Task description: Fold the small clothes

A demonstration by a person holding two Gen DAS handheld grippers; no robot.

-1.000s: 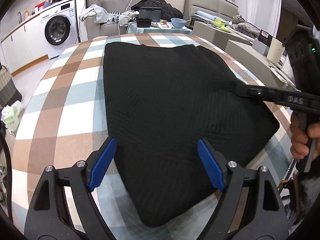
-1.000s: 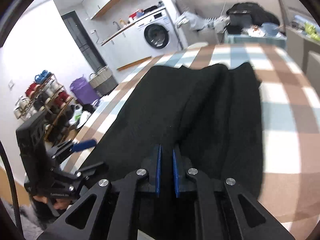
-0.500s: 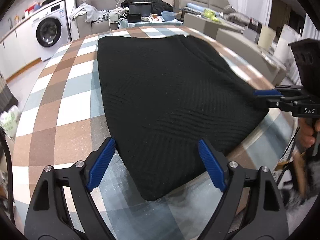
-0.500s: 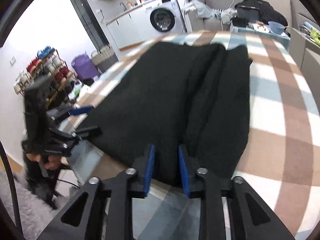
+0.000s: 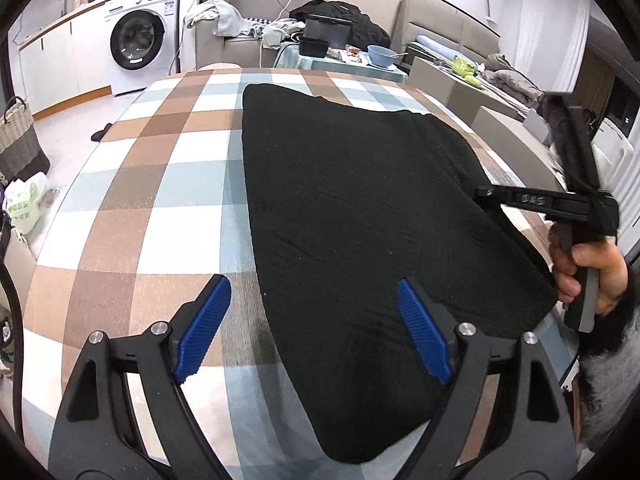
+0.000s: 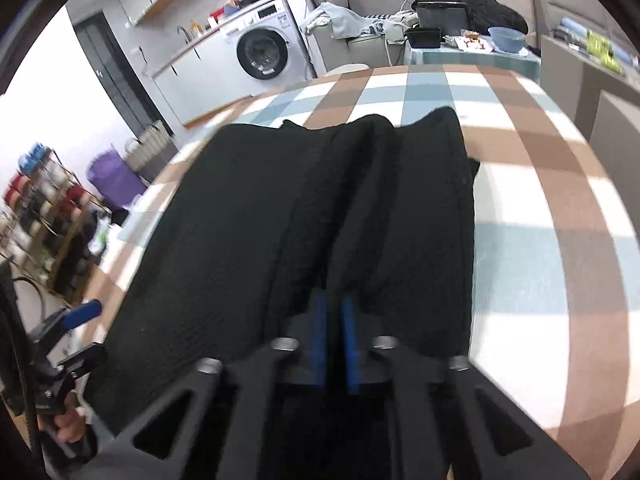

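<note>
A black knit garment (image 5: 360, 200) lies spread on the checked tablecloth (image 5: 160, 160), its near corner toward me. My left gripper (image 5: 316, 328) hovers open over the garment's near left edge, one blue pad over bare cloth, the other over the garment, nothing pinched. In the right wrist view the garment (image 6: 240, 220) shows long ridges running away from my right gripper (image 6: 335, 332), whose blue pads stand shut on a raised fold at its near edge. From the left wrist view that right gripper (image 5: 480, 192) meets the garment's right side, held by a hand (image 5: 588, 276).
A washing machine (image 5: 136, 44) and a wicker basket (image 5: 16, 136) stand at the left. Behind the table sit a side table with a blue bowl (image 5: 380, 54) and a sofa with clothes. Shelves (image 6: 40, 200) and a purple bin (image 6: 112, 180) lie off the left edge.
The right gripper's jaws parted and drew back off the garment's edge, then came forward again and shut on a fold. The left gripper shifted slightly and stayed open.
</note>
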